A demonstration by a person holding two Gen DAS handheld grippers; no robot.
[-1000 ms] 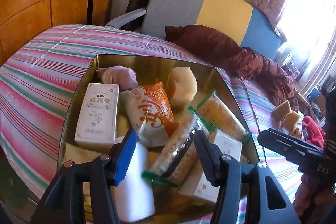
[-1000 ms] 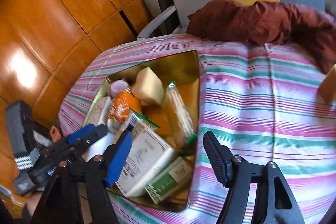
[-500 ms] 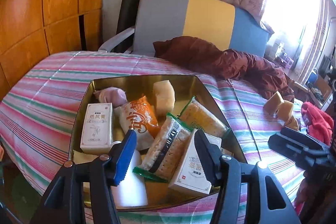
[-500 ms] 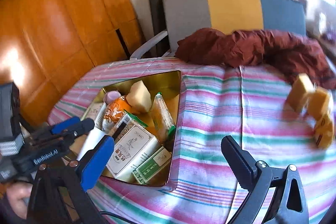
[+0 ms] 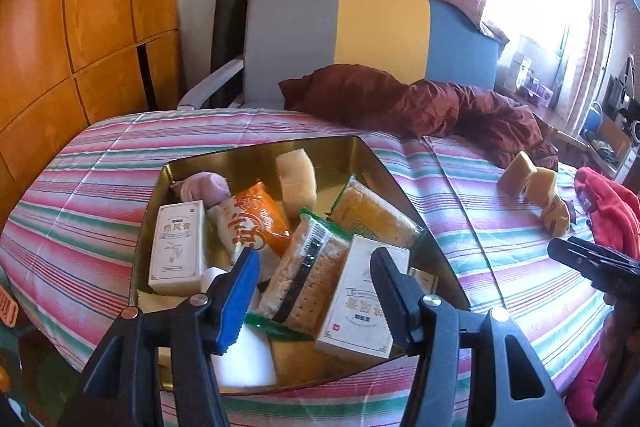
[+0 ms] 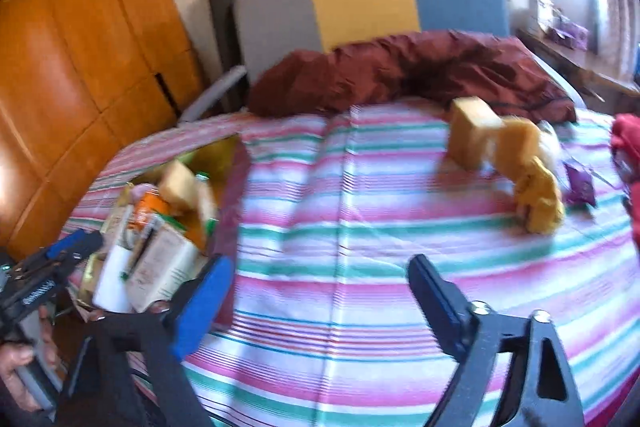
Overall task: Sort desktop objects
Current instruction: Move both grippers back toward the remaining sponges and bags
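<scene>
The right claw (image 6: 316, 297) is hanging empty over the striped surface (image 6: 360, 227), its jaws closing from wide with nothing between them; the left claw (image 5: 314, 287) is hovering half-open and empty over the gold tin (image 5: 372, 163), which is already holding boxes and snack packs; the yellow sponge blocks (image 6: 496, 139) are lying well right of the tin, apparently next; approaching one block squarely, jaws spread past its sides, should avoid toppling its neighbours.

Obscured and indistinct regions

We read the right wrist view as motion-blurred: the yellow sponges (image 6: 496, 143) lack sharp edges. In the gold tin (image 5: 372, 163), the left gripper's fingers (image 5: 236, 295) cover part of the white block (image 5: 244, 359); box print stays illegible.
</scene>
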